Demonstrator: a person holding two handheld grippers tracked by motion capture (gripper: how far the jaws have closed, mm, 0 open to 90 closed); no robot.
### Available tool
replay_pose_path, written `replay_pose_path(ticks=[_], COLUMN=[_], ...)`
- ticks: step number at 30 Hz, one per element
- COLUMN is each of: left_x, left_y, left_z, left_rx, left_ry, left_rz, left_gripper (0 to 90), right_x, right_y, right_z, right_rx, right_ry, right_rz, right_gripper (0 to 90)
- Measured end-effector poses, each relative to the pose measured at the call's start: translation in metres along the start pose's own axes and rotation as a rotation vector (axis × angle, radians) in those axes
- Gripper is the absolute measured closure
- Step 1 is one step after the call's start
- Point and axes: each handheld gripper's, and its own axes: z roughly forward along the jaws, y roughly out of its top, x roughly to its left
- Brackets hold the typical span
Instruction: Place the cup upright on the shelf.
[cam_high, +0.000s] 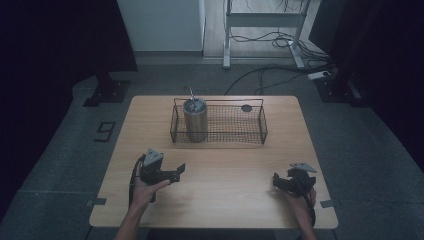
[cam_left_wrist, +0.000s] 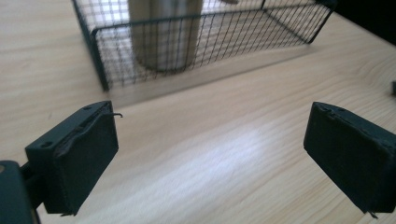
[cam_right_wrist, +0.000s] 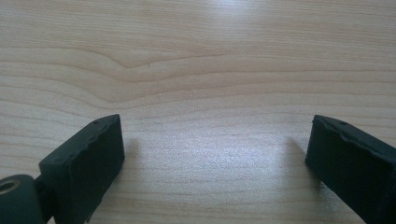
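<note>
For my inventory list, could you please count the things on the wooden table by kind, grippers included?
Black wire mesh basket: 1
Tall grey metal cylinder tumbler, standing in the basket: 1
Small dark round disc: 1
Black two-jaw grippers, left gripper and right gripper: 2
Total: 5

A light wooden table (cam_high: 220, 175) with a plain rectangular top stands on a grey floor (cam_high: 60, 150). Toward its far edge, roughly centred, a black wire basket (cam_high: 218, 134) sits directly on the wood, its long side running across the table. The basket's mesh base rests flat on the top. In the left gripper view the basket (cam_left_wrist: 205, 42) stands on pale, grained wood (cam_left_wrist: 210, 154) with a soft sheen. The right gripper view shows the same tabletop (cam_right_wrist: 201, 70) close up, its grain curving in long wavy lines.
</note>
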Motion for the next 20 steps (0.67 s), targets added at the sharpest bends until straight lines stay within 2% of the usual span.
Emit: replay_pose_path(ticks=[2,7,20], left_x=[0.001,0.001,0.003], left_y=[-0.007,-0.020,-0.022], left_z=[0.000,0.003,0.005], left_rx=[0.009,0.032,0.029], left_ry=[0.001,0.012,0.025], left_rz=[-0.014,-0.008,-0.025], left_gripper=[3.4,3.7,3.5], right_x=[0.000,0.000,0.000], right_y=[0.000,0.000,0.000], right_z=[0.000,0.000,0.000], right_rx=[0.000,-0.001,-0.002], right_ry=[0.000,-0.001,-0.002], right_rz=[0.000,0.002,0.000], right_gripper=[4.0,4.1,4.2])
